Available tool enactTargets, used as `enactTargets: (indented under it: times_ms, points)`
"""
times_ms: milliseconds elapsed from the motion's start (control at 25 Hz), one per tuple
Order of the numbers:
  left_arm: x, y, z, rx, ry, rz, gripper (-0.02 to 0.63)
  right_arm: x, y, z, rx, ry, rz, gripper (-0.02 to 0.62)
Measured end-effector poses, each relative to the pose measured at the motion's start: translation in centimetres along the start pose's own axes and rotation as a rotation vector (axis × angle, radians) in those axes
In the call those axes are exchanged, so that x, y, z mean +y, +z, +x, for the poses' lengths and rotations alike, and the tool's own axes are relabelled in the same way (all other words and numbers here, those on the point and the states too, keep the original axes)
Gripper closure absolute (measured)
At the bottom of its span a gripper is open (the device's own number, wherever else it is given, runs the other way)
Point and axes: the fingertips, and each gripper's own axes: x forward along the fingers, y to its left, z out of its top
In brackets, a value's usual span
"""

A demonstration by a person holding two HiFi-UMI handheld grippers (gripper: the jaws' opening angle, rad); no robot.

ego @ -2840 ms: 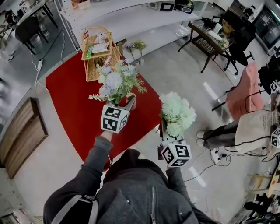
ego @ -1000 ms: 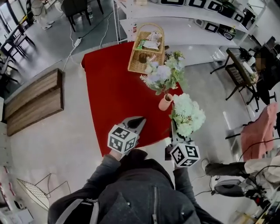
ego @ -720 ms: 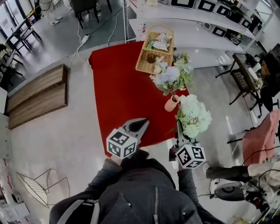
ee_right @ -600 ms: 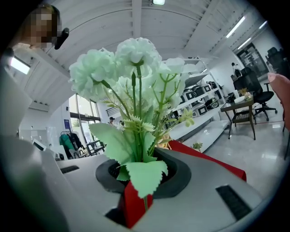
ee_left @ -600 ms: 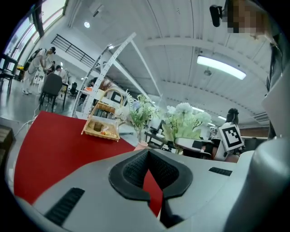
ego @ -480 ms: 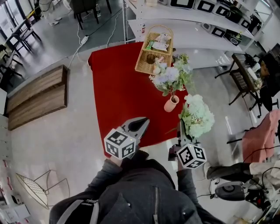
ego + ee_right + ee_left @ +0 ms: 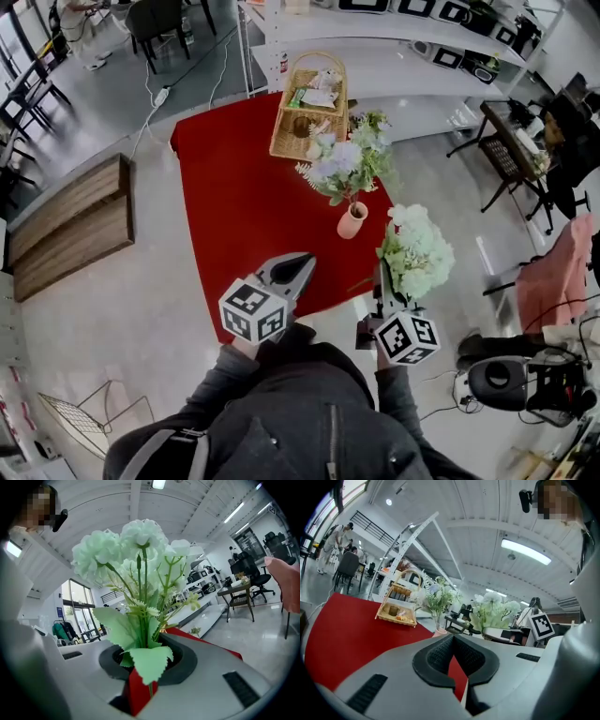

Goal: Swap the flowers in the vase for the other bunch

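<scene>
The white bunch is sitting in the right gripper, which is squeezing its stems. The pink vase is standing near it on the red rug, holding purple flowers. The left gripper is pressing its jaws together, holding nothing.

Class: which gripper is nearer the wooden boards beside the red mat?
Left. The left gripper is above the near edge of the red mat, towards the wooden boards; the right gripper, holding the white bunch, is farther right.
</scene>
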Motion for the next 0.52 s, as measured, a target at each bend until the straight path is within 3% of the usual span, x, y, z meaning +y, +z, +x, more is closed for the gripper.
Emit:
enactTargets:
  times_ms: [520]
  points:
    - [0.0,-1.3,1.4,0.044,-0.026,-0.007,0.598,-0.7,-1.1,0.4,0.030,-0.003,0.002,0.509]
